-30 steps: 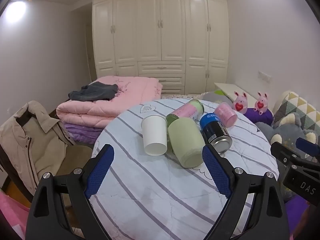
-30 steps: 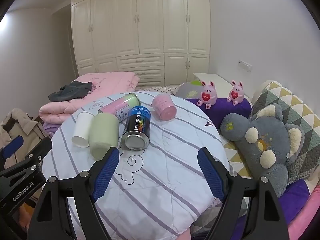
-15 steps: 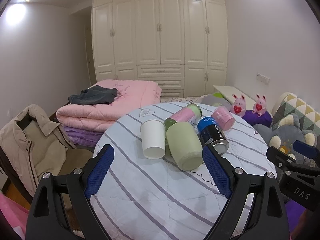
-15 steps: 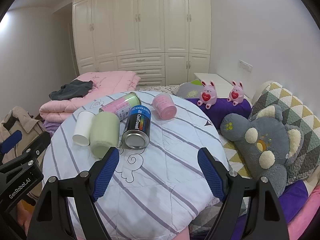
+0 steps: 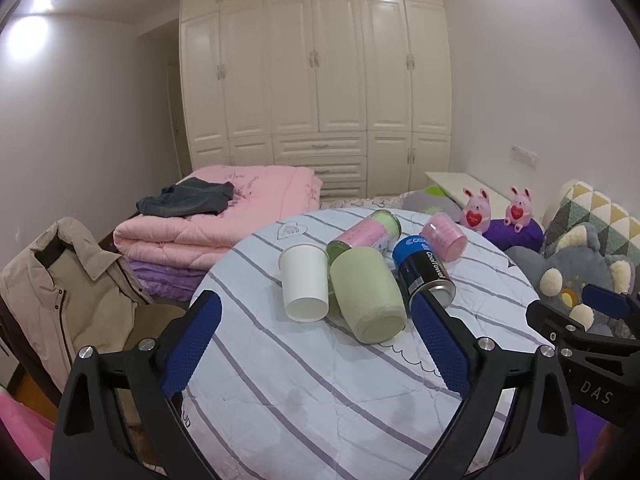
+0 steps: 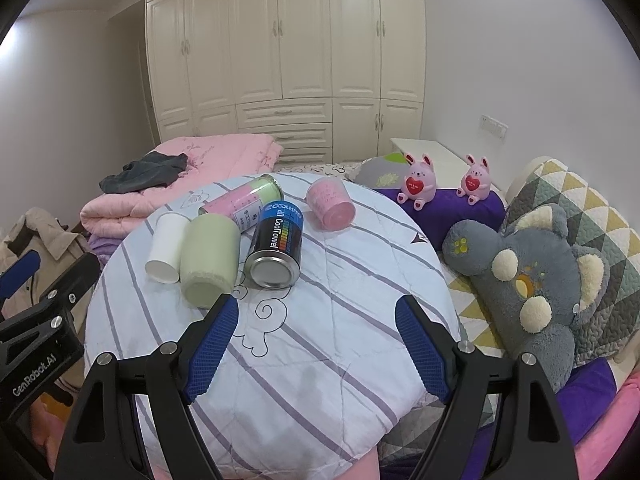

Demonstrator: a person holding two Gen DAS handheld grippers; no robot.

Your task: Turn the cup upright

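Pre-grasp, no contact yet. Left gripper (image 5: 316,344) and right gripper (image 6: 316,344) both spread wide, empty. White cup (image 5: 303,282) lying on striped cover (image 5: 320,400), touching green cup (image 5: 366,294). Next: close in, straddle, pinch, rotate upright.

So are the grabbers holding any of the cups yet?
No, nothing is held. The left gripper and right gripper both have their jaws wide open, short of the cups. The white cup and green cup lie untouched on the table.
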